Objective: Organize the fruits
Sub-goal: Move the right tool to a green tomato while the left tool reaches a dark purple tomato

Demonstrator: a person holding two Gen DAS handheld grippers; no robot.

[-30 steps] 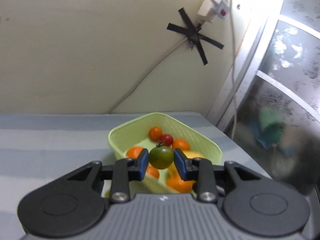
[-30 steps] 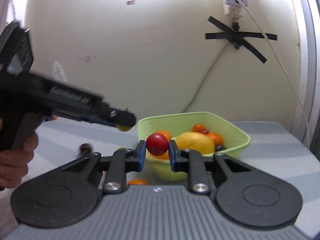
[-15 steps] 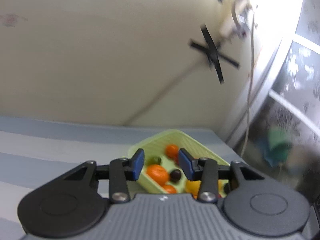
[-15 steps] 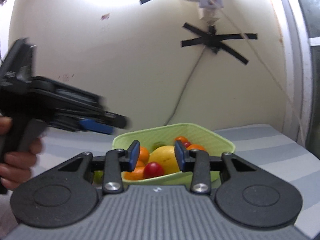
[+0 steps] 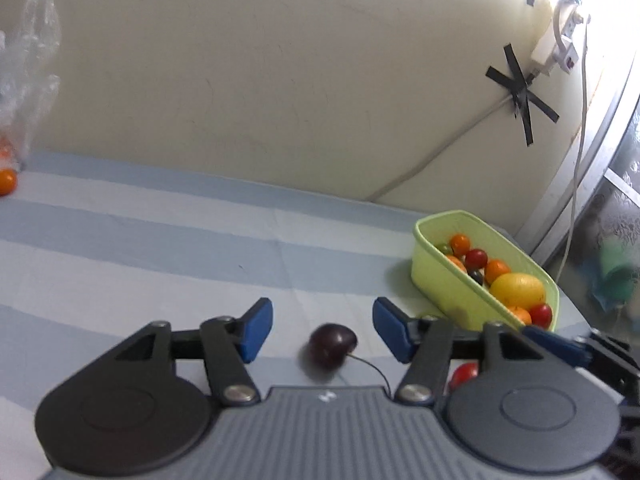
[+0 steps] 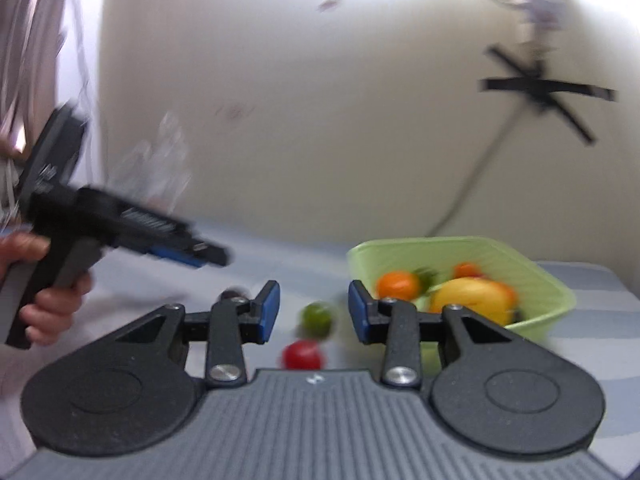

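Observation:
My left gripper is open and empty, with a dark cherry on the striped cloth between its fingers. The light green basket holds orange, red and yellow fruits at the right. A red tomato lies beside the right finger. My right gripper is open and empty; a green tomato and a red tomato lie on the cloth between its fingers. The basket stands to its right. The left gripper's body shows at the left.
An orange fruit and a clear plastic bag are at the far left by the wall. A cable and black tape hang on the wall. A window frame bounds the right side.
Both grippers let their fruits go into the basket, opened, and drew back to the left. They now hover over loose fruits on the cloth.

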